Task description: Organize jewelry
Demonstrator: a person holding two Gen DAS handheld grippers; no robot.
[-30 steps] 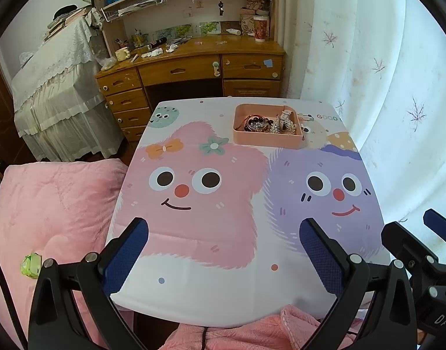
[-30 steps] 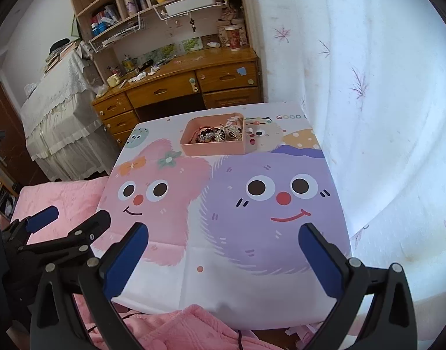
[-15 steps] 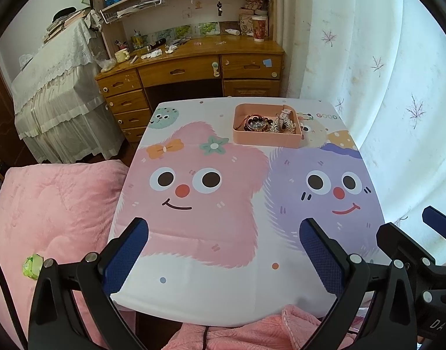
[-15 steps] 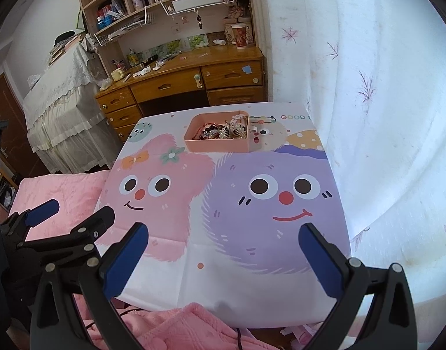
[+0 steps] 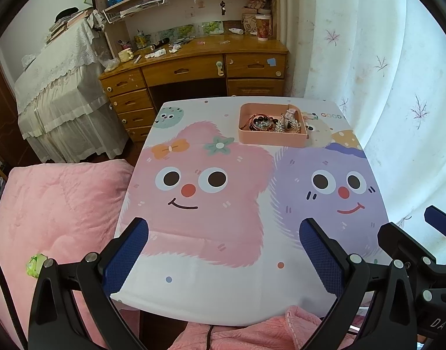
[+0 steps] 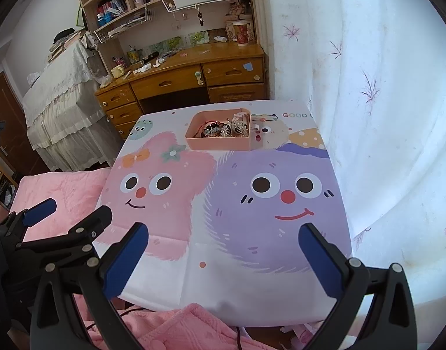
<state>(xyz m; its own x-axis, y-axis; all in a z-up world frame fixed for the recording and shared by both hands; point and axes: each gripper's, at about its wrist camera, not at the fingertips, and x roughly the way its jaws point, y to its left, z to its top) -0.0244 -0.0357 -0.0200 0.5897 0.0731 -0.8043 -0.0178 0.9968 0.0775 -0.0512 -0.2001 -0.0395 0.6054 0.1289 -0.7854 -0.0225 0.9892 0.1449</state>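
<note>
The left claw (image 5: 223,250) hangs over the near edge of the counter (image 5: 252,285), jaws spread wide, empty; the right claw (image 6: 223,250) likewise gapes with nothing between its pads; the pink tray (image 5: 271,138) of tangled jewelry (image 5: 271,122) sits at twelve o'clock, well apart from both.

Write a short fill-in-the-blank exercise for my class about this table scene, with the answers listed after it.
1. The jewelry lies piled in a tray coloured ____.
2. The tray stands at the table's ____ edge, toward the wooden desk.
3. The left gripper and the right gripper both hold ____.

Answers: pink; far; nothing
</note>
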